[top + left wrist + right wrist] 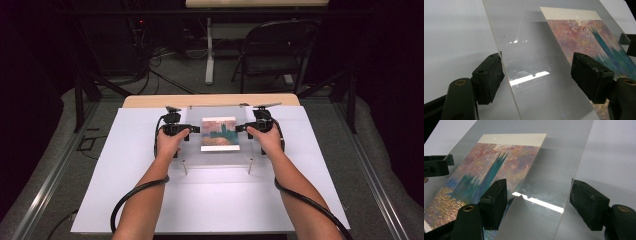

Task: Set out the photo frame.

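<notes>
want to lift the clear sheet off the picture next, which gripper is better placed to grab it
Neither, narrowly: the left gripper and right gripper both stand open astride opposite edges of the clear sheet over the picture.

I worked in what looked like a recording lab or studio, not a home. My landmark was the table [210,200], covered by a plain white board. Around it everything was dark, as if hung with black curtains. Beyond the table's far edge stood a black folding chair [272,52] on grey carpet. To the left of that chair rose the white leg of another desk [209,50], and further left loose cables [150,65] lay tangled on the floor beneath dark equipment showing a small red light [141,22]. Metal rails [55,175] ran along the floor on both sides of the table.
</notes>
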`<action>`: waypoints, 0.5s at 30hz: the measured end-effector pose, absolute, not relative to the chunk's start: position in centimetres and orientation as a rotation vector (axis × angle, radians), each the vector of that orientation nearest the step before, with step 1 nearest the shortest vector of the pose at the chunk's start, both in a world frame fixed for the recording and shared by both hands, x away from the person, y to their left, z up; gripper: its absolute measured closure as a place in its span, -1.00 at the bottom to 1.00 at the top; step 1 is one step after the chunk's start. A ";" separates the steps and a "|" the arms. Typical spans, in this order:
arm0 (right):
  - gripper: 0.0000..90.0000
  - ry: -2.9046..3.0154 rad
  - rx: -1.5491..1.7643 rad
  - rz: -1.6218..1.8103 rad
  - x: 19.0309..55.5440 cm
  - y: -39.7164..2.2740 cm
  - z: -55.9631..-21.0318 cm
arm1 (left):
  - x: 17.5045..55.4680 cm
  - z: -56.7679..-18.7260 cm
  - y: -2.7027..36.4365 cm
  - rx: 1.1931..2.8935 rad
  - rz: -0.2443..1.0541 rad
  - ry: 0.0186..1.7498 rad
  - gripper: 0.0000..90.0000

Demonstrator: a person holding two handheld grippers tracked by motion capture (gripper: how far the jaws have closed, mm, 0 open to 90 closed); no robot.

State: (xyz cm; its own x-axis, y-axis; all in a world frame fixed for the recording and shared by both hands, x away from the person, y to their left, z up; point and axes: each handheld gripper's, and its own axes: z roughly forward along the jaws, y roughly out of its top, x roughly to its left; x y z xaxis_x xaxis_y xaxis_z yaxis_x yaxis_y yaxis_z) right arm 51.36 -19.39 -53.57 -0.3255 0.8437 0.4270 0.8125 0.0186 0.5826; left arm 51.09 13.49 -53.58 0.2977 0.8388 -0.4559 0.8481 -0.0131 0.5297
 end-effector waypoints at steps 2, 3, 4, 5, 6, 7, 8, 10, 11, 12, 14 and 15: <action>-0.34 2.210 1.808 1.227 51.4 -19.4 -53.7 | 51.2 -53.5 13.5 1.826 -0.018 1.516 -0.42; -0.34 2.215 1.820 1.225 51.4 -19.4 -53.7 | 51.2 -53.5 13.5 1.829 -0.020 1.515 -0.42; -0.34 2.210 1.830 1.236 51.4 -19.4 -53.7 | 51.2 -53.5 13.5 1.833 -0.021 1.511 -0.41; -0.34 2.213 1.834 1.234 51.4 -19.4 -53.7 | 51.2 -53.4 13.6 1.836 -0.022 1.511 -0.41; -0.34 2.216 1.823 1.230 51.5 -19.4 -53.7 | 51.2 -53.4 13.6 1.839 -0.026 1.514 -0.40; -0.34 2.223 1.819 1.222 51.5 -19.3 -53.6 | 51.2 -53.3 13.6 1.841 -0.030 1.515 -0.40; -0.34 2.223 1.819 1.219 51.5 -19.3 -53.6 | 51.2 -53.3 13.6 1.840 -0.034 1.518 -0.39; -0.33 2.221 1.826 1.219 51.5 -19.3 -53.6 | 51.2 -53.3 13.6 1.839 -0.036 1.520 -0.38; -0.33 2.229 1.832 1.212 51.5 -19.4 -53.5 | 51.2 -53.3 13.7 1.841 -0.037 1.519 -0.36; -0.33 2.229 1.833 1.214 51.5 -19.4 -53.5 | 51.2 -53.3 13.7 1.834 -0.041 1.522 -0.35; -0.32 2.230 1.834 1.217 51.5 -19.4 -53.5 | 51.2 -53.3 13.8 1.832 -0.045 1.524 -0.33; -0.31 2.224 1.836 1.221 51.5 -19.4 -53.5 | 51.2 -53.3 13.8 1.833 -0.045 1.523 -0.33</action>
